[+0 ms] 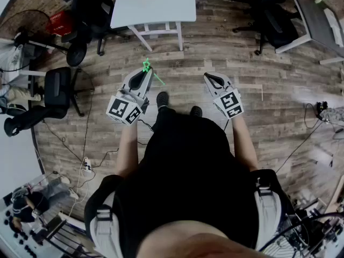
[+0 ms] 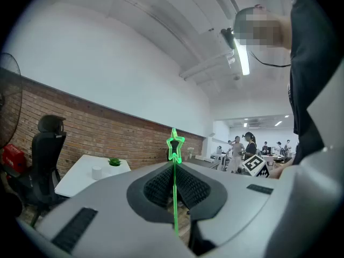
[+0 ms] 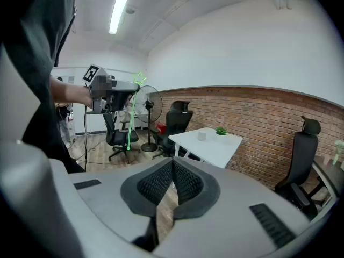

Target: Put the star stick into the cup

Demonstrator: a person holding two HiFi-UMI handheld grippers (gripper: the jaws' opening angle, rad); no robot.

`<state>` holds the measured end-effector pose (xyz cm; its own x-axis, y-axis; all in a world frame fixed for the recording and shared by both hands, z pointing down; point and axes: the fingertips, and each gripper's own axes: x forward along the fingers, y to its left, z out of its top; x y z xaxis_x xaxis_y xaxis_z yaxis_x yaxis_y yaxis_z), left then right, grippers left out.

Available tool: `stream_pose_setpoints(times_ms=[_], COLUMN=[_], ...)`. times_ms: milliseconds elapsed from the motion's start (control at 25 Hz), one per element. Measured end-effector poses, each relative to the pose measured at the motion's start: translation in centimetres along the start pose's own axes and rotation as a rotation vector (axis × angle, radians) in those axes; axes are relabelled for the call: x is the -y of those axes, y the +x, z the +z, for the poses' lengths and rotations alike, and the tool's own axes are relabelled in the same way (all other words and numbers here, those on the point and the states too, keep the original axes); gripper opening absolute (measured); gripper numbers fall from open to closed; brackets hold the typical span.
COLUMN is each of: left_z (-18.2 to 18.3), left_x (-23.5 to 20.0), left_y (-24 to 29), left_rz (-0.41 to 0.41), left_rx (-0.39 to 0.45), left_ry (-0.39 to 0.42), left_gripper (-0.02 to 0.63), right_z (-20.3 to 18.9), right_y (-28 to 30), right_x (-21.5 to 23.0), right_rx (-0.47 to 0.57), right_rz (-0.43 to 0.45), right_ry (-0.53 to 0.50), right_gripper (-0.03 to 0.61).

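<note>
A thin green star stick [image 2: 174,198] stands upright between the pads of my left gripper [image 2: 173,170], which is shut on it; the star [image 2: 174,146] sticks out above the jaws. From the head view the stick [image 1: 147,66] pokes out past the left gripper [image 1: 144,73], held at waist height over the wooden floor. My right gripper [image 3: 173,163] is shut with nothing in it, and it hangs level with the left one [image 1: 207,77]. A small white cup [image 3: 202,136] stands on the white table [image 3: 215,149] ahead, beside a little green plant [image 3: 221,130]. The cup [image 2: 97,172] is far from both grippers.
Black office chairs [image 1: 56,93] and a standing fan [image 3: 148,112] are off to the left, and another chair [image 1: 274,15] at the right of the table [image 1: 153,7]. Cables [image 1: 86,163] trail on the floor. A brick wall [image 2: 97,138] runs behind the table. People [image 2: 250,147] stand far back.
</note>
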<state>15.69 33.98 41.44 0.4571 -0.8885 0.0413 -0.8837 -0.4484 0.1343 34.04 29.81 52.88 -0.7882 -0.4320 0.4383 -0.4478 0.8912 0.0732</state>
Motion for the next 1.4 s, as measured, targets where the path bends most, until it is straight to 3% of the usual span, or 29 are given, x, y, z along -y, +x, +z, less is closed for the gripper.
stream_pose_setpoints(times_ms=[320,1040,1400], left_z=[1.5,0.8,0.4], left_x=[-5.0,-20.9,-24.5], left_y=[-1.2,-6.0,-6.2], left_rz=[-0.054,-0.077,-0.102], left_rx=[0.004,-0.030,-0.035], left_ry=[0.014,0.005,-0.013], left_gripper=[0.026,0.026,0.026], right_z=[2.3,8.9,8.3], right_y=[3.4,18.3,20.4], right_x=[-0.8,-4.8,-5.5], right_rx=[-0.002,-0.005,-0.063], right_rz=[-0.089,-0.169,-0.221], right_ry=[0.038,0.025,0.053], right_gripper=[-0.003,-0.003,-0.002])
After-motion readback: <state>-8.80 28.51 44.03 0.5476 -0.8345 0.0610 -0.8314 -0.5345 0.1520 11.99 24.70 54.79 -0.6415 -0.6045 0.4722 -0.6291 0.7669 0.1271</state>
